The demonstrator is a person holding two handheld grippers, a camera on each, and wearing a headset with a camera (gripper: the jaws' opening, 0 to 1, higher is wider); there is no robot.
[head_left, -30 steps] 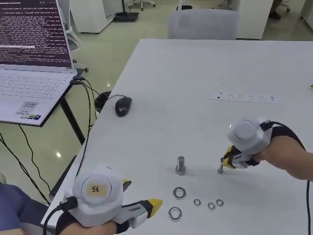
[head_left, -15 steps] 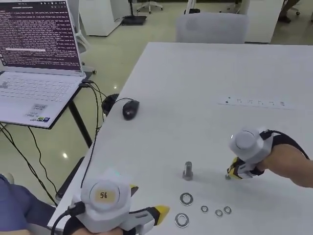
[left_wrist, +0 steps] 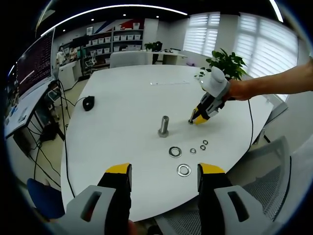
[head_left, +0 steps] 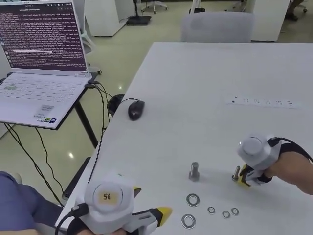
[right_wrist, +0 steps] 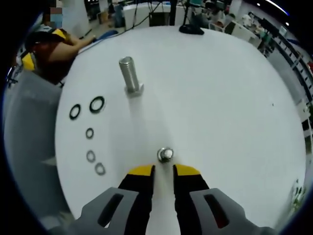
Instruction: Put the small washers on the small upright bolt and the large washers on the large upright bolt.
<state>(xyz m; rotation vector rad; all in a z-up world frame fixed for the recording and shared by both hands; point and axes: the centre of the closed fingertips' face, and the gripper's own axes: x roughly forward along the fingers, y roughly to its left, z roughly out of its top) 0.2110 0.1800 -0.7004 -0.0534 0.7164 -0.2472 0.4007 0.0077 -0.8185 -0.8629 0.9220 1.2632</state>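
A white table [head_left: 195, 88], a laptop [head_left: 39, 63] open off its left edge. At the near edge the left gripper [left_wrist: 164, 171] hovers, jaws wide apart and empty. The right gripper [right_wrist: 164, 170], jaws a narrow gap apart, has its tips just beside the upright small bolt [head_left: 236, 173]. The large bolt [head_left: 194, 172] stands to the left. Nearer, two large washers [head_left: 192, 199] and three small washers [head_left: 226, 214] lie flat.

Right gripper [right_wrist: 163, 171] now sits drawn back from the small bolt [right_wrist: 166, 154]. The bolt stands upright and free just ahead of the narrowly parted jaws, whereas earlier the tips met it.
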